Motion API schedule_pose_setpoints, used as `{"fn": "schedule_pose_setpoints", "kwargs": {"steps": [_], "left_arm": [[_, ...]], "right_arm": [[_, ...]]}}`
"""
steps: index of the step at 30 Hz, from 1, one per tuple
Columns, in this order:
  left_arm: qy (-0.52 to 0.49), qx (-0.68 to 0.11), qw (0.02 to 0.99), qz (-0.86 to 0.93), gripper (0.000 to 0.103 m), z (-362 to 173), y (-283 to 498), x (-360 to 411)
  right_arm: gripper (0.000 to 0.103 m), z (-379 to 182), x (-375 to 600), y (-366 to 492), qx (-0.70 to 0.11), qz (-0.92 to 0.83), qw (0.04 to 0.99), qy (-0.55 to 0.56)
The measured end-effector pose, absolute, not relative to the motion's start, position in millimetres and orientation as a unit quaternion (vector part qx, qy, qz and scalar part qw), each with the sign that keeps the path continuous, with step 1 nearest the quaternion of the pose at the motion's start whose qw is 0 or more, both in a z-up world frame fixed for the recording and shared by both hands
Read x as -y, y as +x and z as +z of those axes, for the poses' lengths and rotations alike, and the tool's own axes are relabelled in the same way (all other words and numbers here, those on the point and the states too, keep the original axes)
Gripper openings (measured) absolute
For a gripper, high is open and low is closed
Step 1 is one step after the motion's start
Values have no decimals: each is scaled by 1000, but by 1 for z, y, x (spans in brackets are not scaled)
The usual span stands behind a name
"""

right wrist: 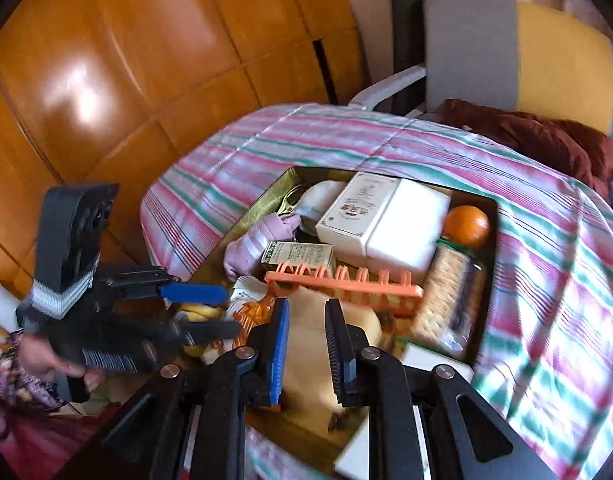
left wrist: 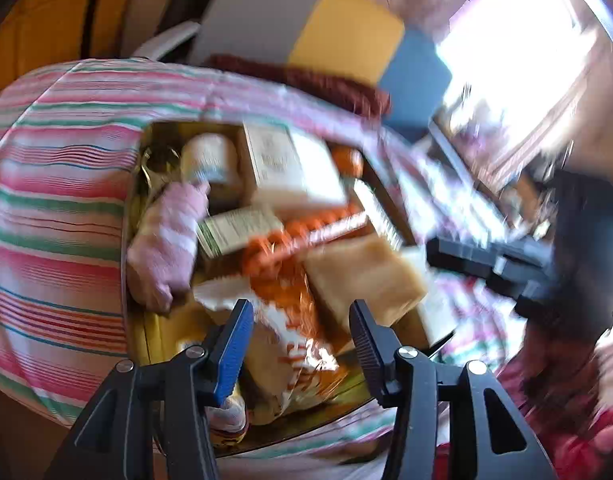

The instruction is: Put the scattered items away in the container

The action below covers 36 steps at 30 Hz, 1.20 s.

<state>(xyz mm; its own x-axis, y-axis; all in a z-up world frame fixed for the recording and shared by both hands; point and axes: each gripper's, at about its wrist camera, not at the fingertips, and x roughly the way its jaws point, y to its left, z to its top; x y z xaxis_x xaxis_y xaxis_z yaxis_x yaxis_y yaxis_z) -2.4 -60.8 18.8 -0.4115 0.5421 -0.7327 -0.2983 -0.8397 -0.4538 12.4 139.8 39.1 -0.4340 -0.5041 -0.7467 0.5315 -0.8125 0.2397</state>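
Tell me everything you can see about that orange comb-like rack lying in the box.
The orange rack looks like moulded plastic, salmon-orange: one long flat bar with a row of small upright loops along it. It lies roughly level across the middle of the gold-walled box, on top of the pile. A small green carton sits just behind its left end, and a cracker packet lies at its right end. Nothing grips it.

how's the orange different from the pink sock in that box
The orange is a smooth, round ball; the pink sock is a soft, bunched bundle of cloth with pale stripes. The orange sits in the far right corner, as the right wrist view shows it, beside the cracker pack; the sock lies toward the left side, next to the small green carton. The orange looks smaller than the sock. Both lie inside the box.
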Motion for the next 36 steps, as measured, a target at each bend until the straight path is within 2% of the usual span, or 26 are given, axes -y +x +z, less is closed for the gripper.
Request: {"fn": "schedule_pose_setpoints", "kwargs": {"steps": [3,5,7,9,11,15,16,17,20,22,26,31,33,36], "left_arm": [[-463,105,195,858,55,27,-3,65],[-466,98,169,863,55,28,-3,63],[-465,98,141,868,55,29,-3,63],[-453,99,118,878,55,34,3,63],[-440,93,99,888,55,38,9,67],[-431,58,29,900,55,47,15,62],[-433,45,7,900,55,48,16,60],[-434,35,-11,900,55,49,16,59],[-432,13,-53,900,55,51,20,59],[-429,17,-55,901,55,54,24,62],[-410,57,-28,910,55,62,35,71],[-409,11,-81,909,55,64,41,65],[-407,10,-83,909,55,65,44,64],[-406,15,-90,909,55,65,46,66]], "right_arm": [[20,34,-140,19,-20,-850,287,442],[29,24,-136,15,-7,-845,284,453],[31,13,-126,13,-11,-837,280,470],[36,9,-117,21,-49,-837,268,475],[46,6,-117,28,-48,-831,266,486],[50,20,-137,41,-16,-862,239,447],[60,28,-142,45,-5,-874,232,428],[77,40,-149,49,12,-888,222,402],[87,64,-154,58,29,-910,206,358],[95,72,-145,58,4,-914,188,358],[98,73,-123,63,-41,-920,160,355],[99,62,-112,67,-41,-919,145,363],[103,59,-107,69,-50,-920,130,366],[103,56,-100,72,-70,-921,113,365]]}}
